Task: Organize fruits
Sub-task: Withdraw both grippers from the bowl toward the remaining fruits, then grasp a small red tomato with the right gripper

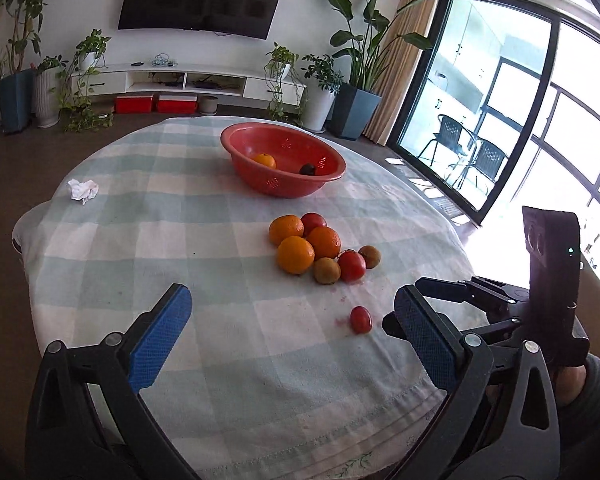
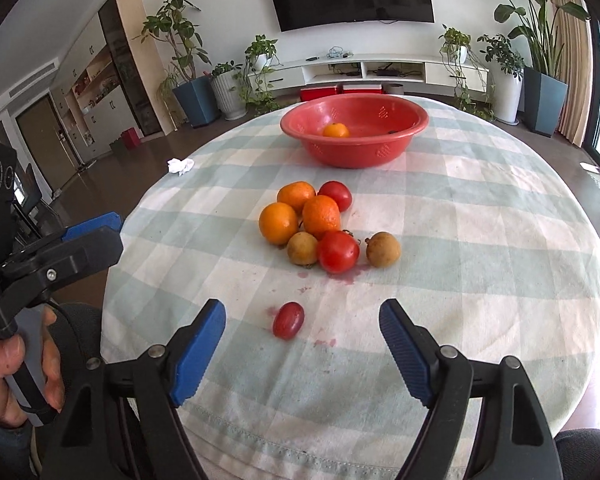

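Observation:
A red basin [image 1: 332,160] [image 2: 416,118] stands at the far side of the checked tablecloth; an orange [image 1: 264,159] [image 2: 335,131] and a small dark fruit [image 1: 307,169] lie in it. A pile of oranges [image 1: 295,254] [image 2: 278,223], red tomatoes [image 1: 351,265] [image 2: 338,251] and brownish fruits [image 2: 383,249] sits mid-table. One small red tomato [image 1: 360,319] [image 2: 288,319] lies alone nearer me. My left gripper [image 1: 292,312] is open and empty, low over the near cloth. My right gripper [image 2: 302,322] is open, empty, with the lone tomato just ahead of its fingertips.
A crumpled white tissue [image 1: 83,189] [image 2: 180,165] lies at the table's left side. Reddish stains [image 2: 342,276] mark the cloth near the fruit. The round table's near hem [image 2: 300,456] is right below the grippers. Potted plants, a TV cabinet and a glass door stand beyond.

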A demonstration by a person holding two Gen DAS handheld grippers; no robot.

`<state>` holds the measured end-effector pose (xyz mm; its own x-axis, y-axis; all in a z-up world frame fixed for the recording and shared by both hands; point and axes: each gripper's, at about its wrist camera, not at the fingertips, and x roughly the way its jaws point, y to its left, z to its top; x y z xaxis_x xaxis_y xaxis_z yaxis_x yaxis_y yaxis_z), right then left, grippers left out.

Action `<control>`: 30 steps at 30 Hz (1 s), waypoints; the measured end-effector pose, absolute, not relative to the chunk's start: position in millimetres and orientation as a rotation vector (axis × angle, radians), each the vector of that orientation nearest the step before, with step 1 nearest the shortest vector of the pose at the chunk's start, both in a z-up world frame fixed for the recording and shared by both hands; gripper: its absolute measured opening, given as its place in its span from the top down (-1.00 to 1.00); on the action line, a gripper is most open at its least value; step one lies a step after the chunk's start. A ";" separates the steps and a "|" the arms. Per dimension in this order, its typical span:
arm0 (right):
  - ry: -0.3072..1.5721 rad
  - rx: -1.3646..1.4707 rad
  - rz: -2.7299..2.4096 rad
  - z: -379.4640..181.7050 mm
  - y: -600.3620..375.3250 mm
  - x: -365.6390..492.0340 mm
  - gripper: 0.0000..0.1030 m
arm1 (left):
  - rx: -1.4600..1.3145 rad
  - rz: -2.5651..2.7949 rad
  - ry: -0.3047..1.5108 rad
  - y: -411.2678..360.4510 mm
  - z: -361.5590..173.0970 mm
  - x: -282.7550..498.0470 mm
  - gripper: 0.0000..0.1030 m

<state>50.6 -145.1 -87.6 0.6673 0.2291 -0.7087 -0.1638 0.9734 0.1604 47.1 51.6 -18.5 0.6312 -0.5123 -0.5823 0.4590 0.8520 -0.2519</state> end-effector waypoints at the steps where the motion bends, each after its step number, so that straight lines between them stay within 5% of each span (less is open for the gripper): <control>1: 0.832 0.080 0.212 -90.2 -143.0 52.3 -0.55 | -0.078 -0.551 0.693 51.7 -19.5 45.0 -1.00; 13: 0.902 0.020 0.163 -102.4 -125.1 61.4 -0.07 | -0.013 -0.490 0.733 51.1 -28.6 41.7 -1.00; 30: 0.940 -0.049 0.144 -109.7 -110.0 71.5 0.22 | -0.019 -0.471 0.741 58.2 -28.9 45.3 -1.00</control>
<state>71.5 -110.0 -109.7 0.5812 0.1021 -0.8073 -0.1451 0.9892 0.0206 45.3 58.2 -28.9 0.6383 -0.4194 -0.6455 0.4064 0.8958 -0.1802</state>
